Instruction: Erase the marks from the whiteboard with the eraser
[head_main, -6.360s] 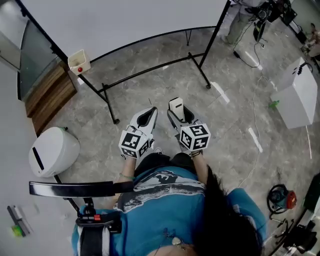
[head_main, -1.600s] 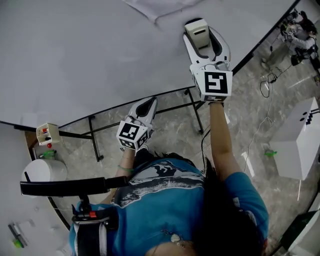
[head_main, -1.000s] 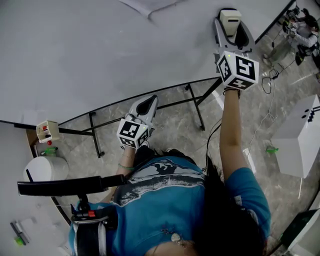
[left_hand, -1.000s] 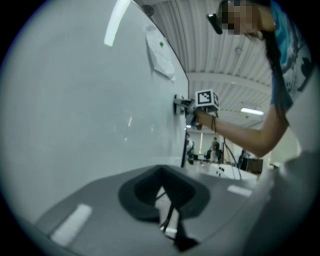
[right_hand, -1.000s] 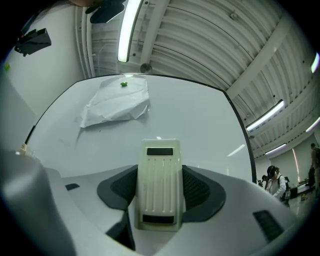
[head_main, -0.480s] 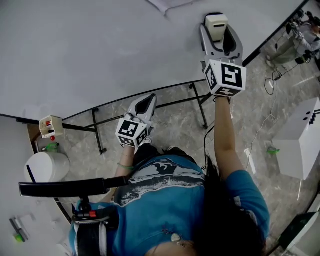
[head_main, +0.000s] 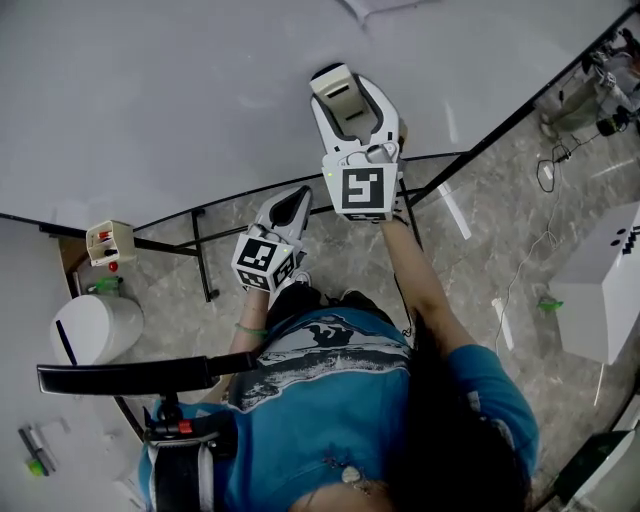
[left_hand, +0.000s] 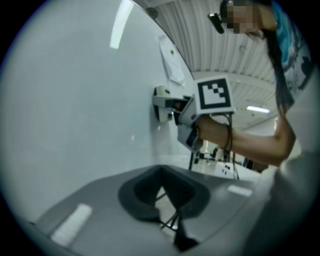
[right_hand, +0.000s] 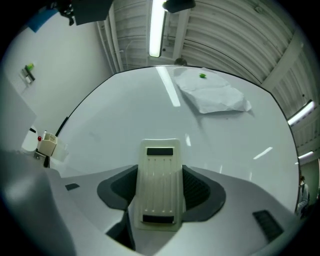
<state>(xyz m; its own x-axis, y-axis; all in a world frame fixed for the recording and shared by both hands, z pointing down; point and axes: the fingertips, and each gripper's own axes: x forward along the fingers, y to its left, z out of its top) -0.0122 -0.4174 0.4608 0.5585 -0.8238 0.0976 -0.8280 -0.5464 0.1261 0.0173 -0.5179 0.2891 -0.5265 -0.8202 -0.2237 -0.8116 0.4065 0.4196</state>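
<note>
The whiteboard (head_main: 180, 110) fills the top of the head view, plain white around the eraser. My right gripper (head_main: 352, 100) is raised against it, shut on the cream eraser (head_main: 333, 84). In the right gripper view the eraser (right_hand: 160, 170) stands lengthwise between the jaws of the right gripper (right_hand: 162, 192), facing the board (right_hand: 125, 115). The left gripper view shows the eraser (left_hand: 161, 97) pressed flat on the board (left_hand: 75, 100). My left gripper (head_main: 297, 203) hangs lower, by the board's bottom edge, shut and holding nothing (left_hand: 162, 187).
A white paper sheet (right_hand: 212, 95) is stuck to the board above the eraser. A small cream box (head_main: 108, 243) hangs at the board's lower left. Black stand legs (head_main: 205, 270), a white round bin (head_main: 95, 325) and a white cabinet (head_main: 600, 290) are on the floor.
My right gripper, holding the eraser, has swept left and down across the board from its upper right. The left gripper has stayed where it was.
</note>
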